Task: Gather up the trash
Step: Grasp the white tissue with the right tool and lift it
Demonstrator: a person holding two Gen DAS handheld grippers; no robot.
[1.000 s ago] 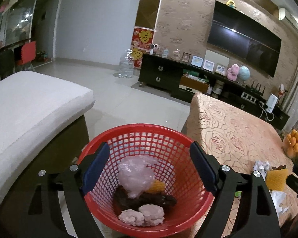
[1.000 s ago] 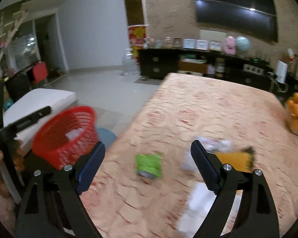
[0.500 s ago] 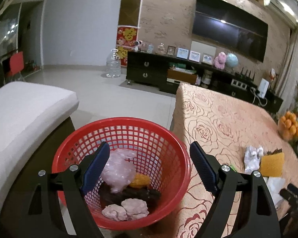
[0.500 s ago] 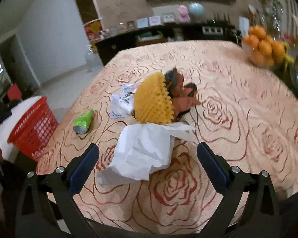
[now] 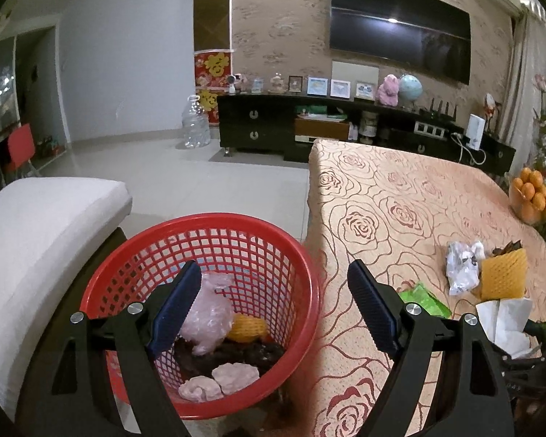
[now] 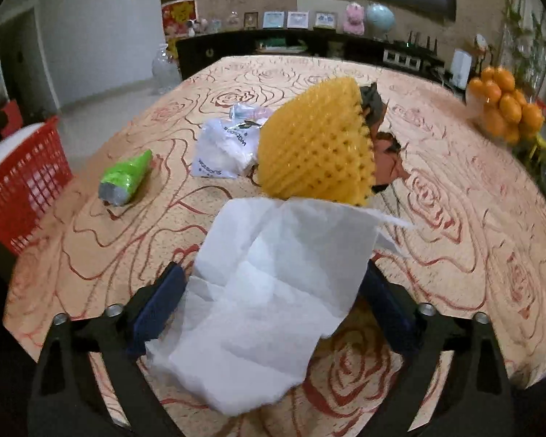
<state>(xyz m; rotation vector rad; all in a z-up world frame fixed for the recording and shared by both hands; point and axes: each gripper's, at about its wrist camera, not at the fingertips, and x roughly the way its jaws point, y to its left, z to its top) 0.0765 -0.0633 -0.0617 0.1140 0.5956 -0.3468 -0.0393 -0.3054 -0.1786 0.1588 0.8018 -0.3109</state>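
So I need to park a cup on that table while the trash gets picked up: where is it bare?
The far half of the table, beyond the yellow foam net, is bare. So is the near right side, below the oranges. The middle is crowded: white tissue, plastic bag, green wrapper.

A beige patterned wall [image 5: 284, 25] carries a wide dark television [image 5: 400, 25], with a long black media cabinet [image 5: 309, 127] below it lined with framed pictures, a pink plush toy [image 5: 387, 89] and a small globe [image 5: 410, 86]. The pale tiled floor [image 5: 185, 178] runs to a white wall, where a clear water jug [image 5: 196, 122] stands. A white cushioned seat [image 5: 36, 225] sits near left, and ceiling lights glare at the upper right.
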